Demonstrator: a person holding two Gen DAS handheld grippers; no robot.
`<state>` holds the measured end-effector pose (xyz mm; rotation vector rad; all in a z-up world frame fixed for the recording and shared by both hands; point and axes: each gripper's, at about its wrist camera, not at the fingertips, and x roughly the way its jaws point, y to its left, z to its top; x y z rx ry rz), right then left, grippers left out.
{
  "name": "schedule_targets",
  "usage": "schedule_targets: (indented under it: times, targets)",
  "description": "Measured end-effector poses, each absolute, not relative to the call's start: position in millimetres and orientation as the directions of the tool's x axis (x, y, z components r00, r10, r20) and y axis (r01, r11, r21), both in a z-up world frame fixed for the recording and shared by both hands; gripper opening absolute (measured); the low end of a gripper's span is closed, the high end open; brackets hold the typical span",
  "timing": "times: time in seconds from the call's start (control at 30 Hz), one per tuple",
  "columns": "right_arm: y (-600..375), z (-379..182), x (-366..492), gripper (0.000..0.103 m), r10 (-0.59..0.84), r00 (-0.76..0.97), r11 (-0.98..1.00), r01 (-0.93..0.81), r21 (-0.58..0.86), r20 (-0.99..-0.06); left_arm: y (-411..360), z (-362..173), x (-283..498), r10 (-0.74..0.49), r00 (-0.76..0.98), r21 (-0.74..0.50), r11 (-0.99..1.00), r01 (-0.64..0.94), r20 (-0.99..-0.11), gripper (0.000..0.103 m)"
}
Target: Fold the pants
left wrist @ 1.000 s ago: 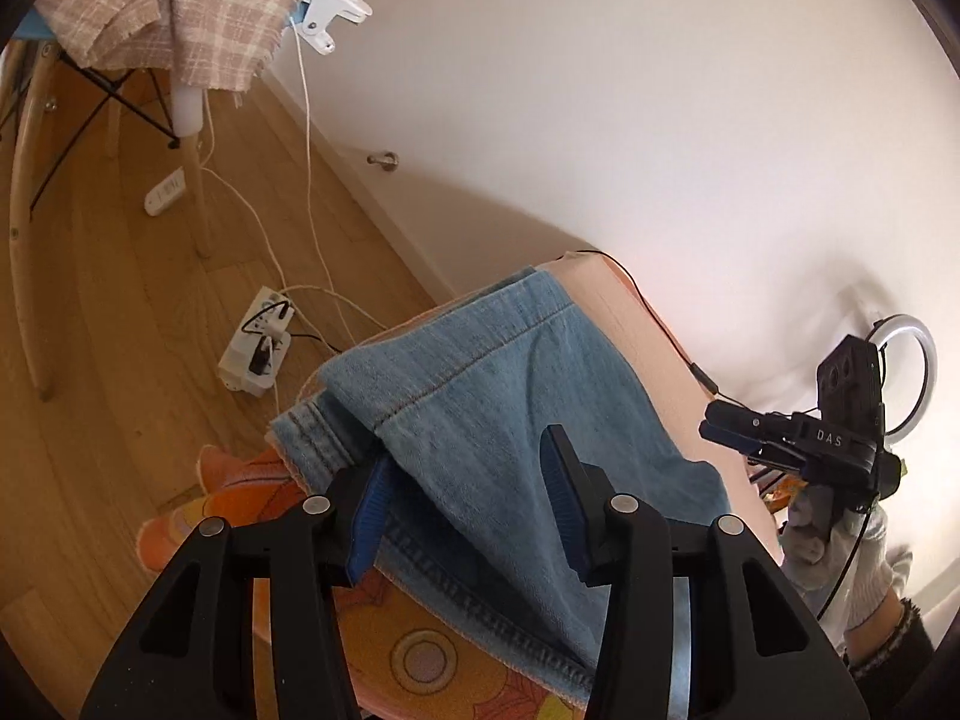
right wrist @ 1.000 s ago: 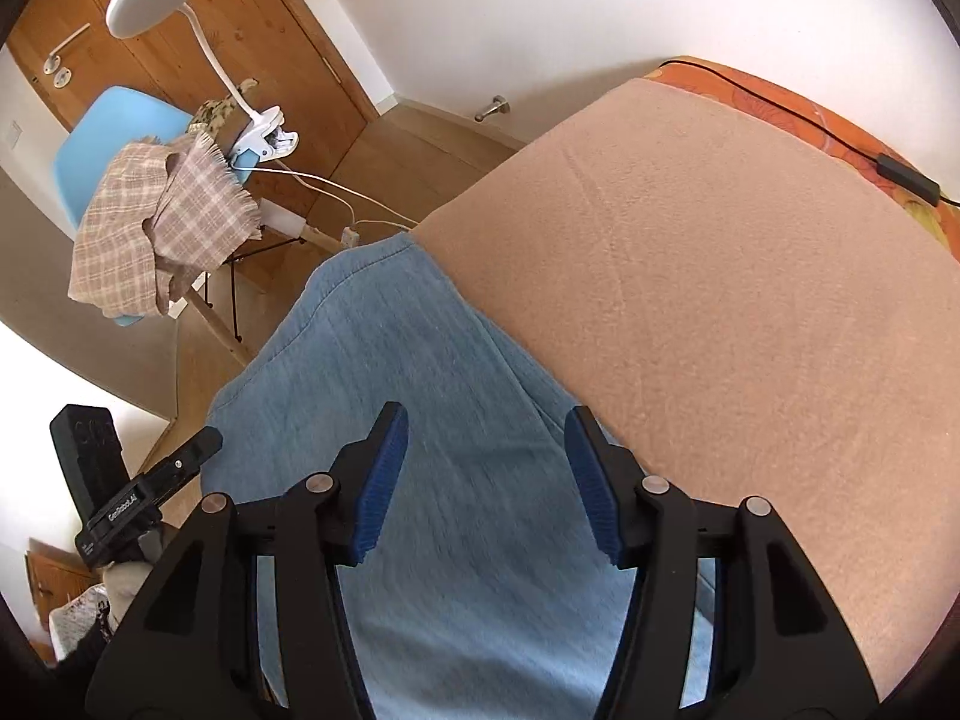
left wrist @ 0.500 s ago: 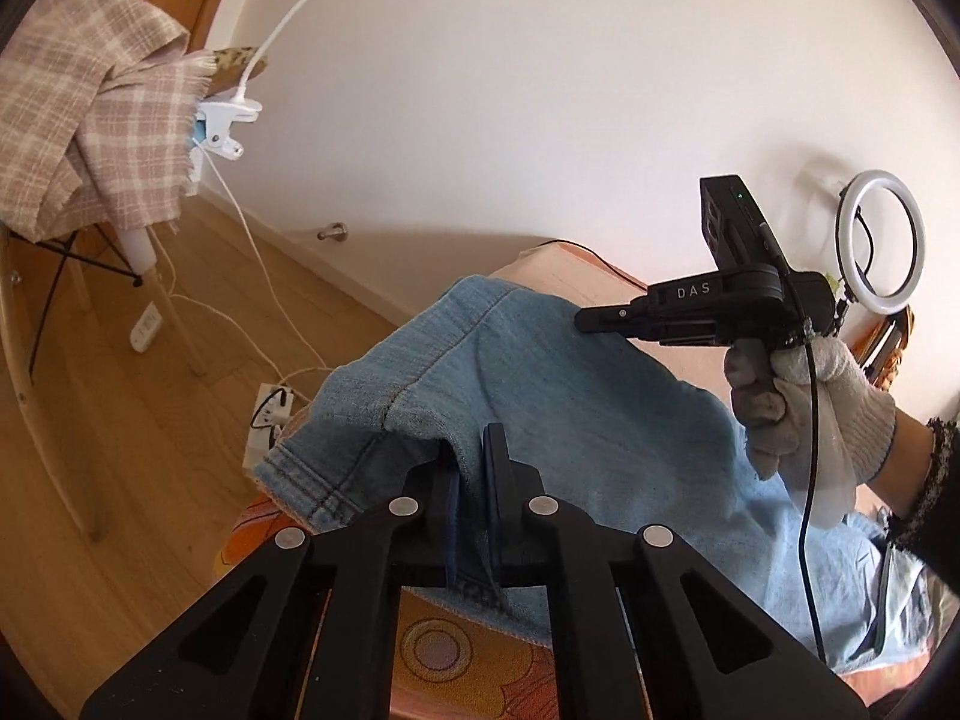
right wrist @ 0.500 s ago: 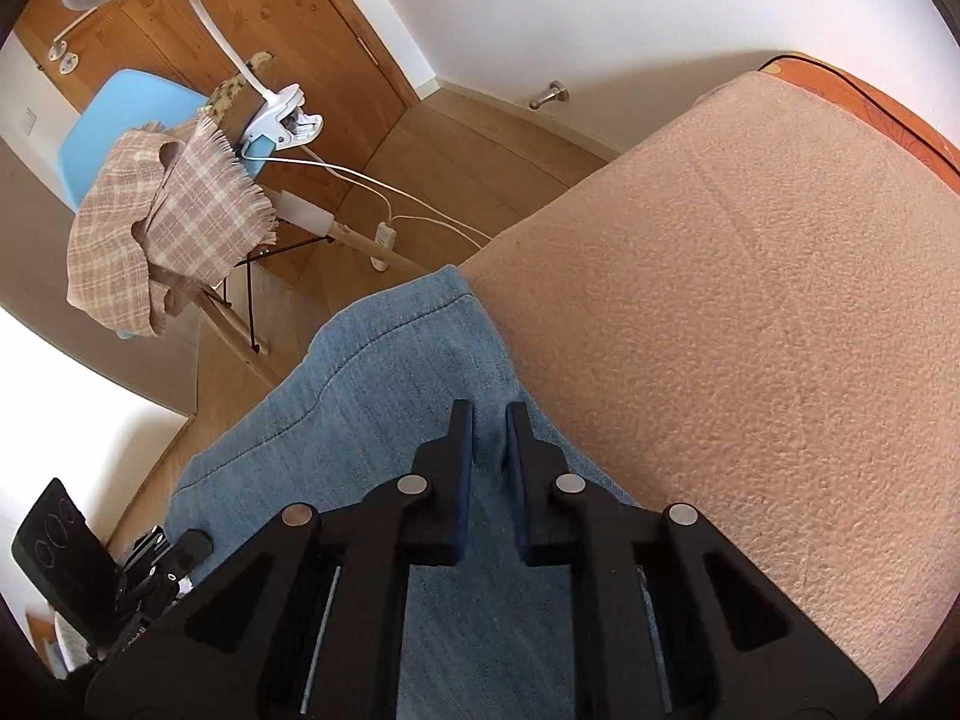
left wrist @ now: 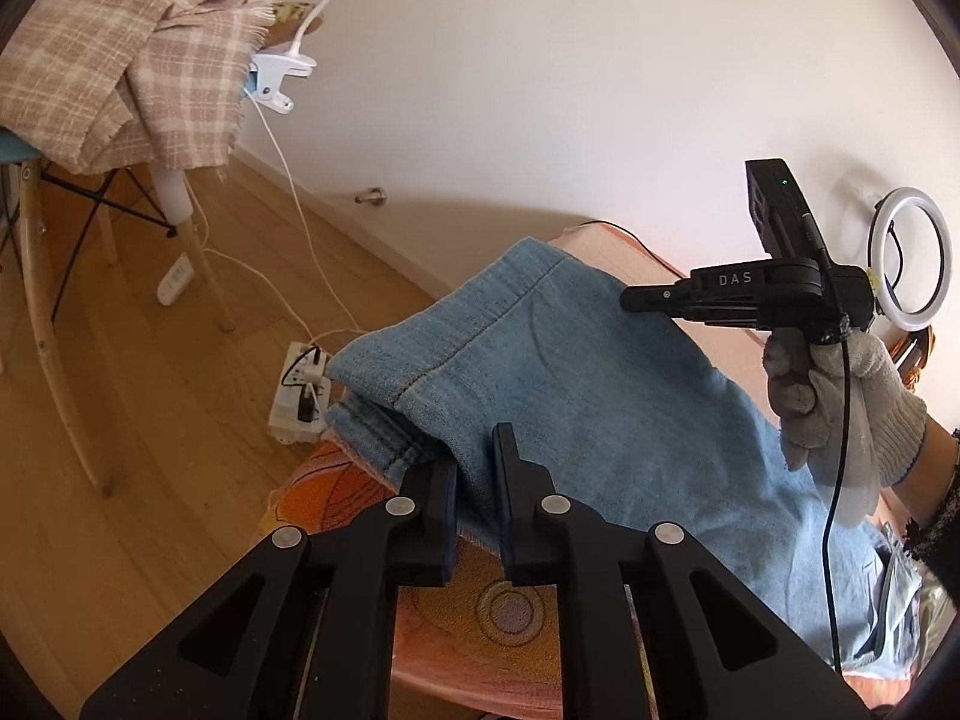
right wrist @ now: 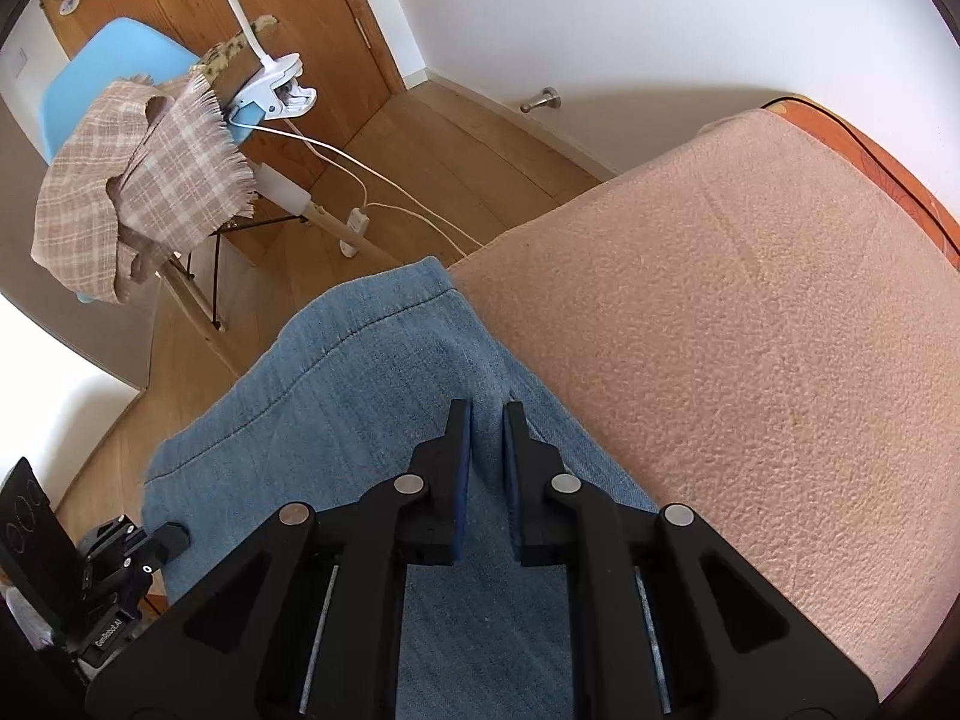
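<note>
Denim pants pinched by both grippers on the bed

The pants (left wrist: 576,384) are spread over the bed (right wrist: 750,312), reaching its floor-side corner; the near hem is clamped by the slightly opening left gripper (left wrist: 477,480), a ridge of denim by the right gripper (right wrist: 487,420)

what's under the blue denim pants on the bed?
Under the blue denim pants: a peach textured blanket, with an orange patterned sheet showing below their near edge. Whatever lies beneath the middle of the denim is covered and cannot be seen.
</note>
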<state>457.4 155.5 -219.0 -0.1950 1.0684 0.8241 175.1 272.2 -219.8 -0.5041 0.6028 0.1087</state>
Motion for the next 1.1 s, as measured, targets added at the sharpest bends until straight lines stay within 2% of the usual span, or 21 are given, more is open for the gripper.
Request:
schedule_targets:
  times: [0.1,0.17,0.2,0.27,0.33,0.4,0.57,0.7,0.8,0.9,1.1]
  targets:
    - [141.6,-203.3,449.7,0.025,0.511,0.253,0.707,-0.666,0.235,-0.821,275.9,-216.8,173.7,-0.063,0.812,-0.438,0.865,-0.245,-0.580,0.023]
    - [126.6,-187.3,439.9,0.038,0.530,0.279,0.712,-0.660,0.241,-0.801,274.8,-211.1,172.4,-0.050,0.804,-0.416,0.873,-0.253,-0.593,0.035]
    - [118.7,-178.8,433.4,0.042,0.539,0.294,0.714,-0.657,0.243,-0.790,272.5,-207.4,170.4,-0.054,0.802,-0.411,0.878,-0.246,-0.595,0.042]
    - [100.7,-161.2,419.6,0.052,0.546,0.336,0.730,-0.641,0.239,-0.767,272.9,-200.1,167.5,-0.070,0.802,-0.412,0.882,-0.228,-0.593,0.044]
    - [78.2,-144.6,405.8,0.056,0.551,0.372,0.747,-0.619,0.243,-0.747,273.5,-191.3,163.9,-0.086,0.808,-0.426,0.879,-0.214,-0.583,0.045]
    - [54.3,-128.3,391.0,0.062,0.539,0.420,0.773,-0.592,0.230,-0.730,276.0,-182.5,160.6,-0.108,0.814,-0.456,0.866,-0.205,-0.570,0.052]
    - [-11.0,-93.3,352.8,0.077,0.488,0.529,0.838,-0.507,0.202,-0.694,263.9,-154.3,166.4,-0.211,0.812,-0.480,0.872,-0.095,-0.544,0.052]
    - [-68.0,-75.4,312.6,0.081,0.399,0.623,0.899,-0.409,0.155,-0.673,238.0,-130.5,187.8,-0.364,0.758,-0.503,0.862,0.055,-0.542,0.058]
    - [-112.1,-70.3,280.4,0.082,0.333,0.667,0.932,-0.341,0.124,-0.666,207.5,-110.9,205.8,-0.443,0.719,-0.509,0.849,0.143,-0.536,0.059]
    - [-161.4,-69.8,247.3,0.082,0.298,0.693,0.951,-0.276,0.140,-0.656,165.2,-91.8,222.5,-0.506,0.675,-0.494,0.837,0.236,-0.536,0.060]
    - [-257.4,-80.2,191.4,0.082,0.199,0.716,0.979,-0.111,0.173,-0.669,70.0,-63.1,255.5,-0.667,0.518,-0.539,0.742,0.398,-0.535,0.060]
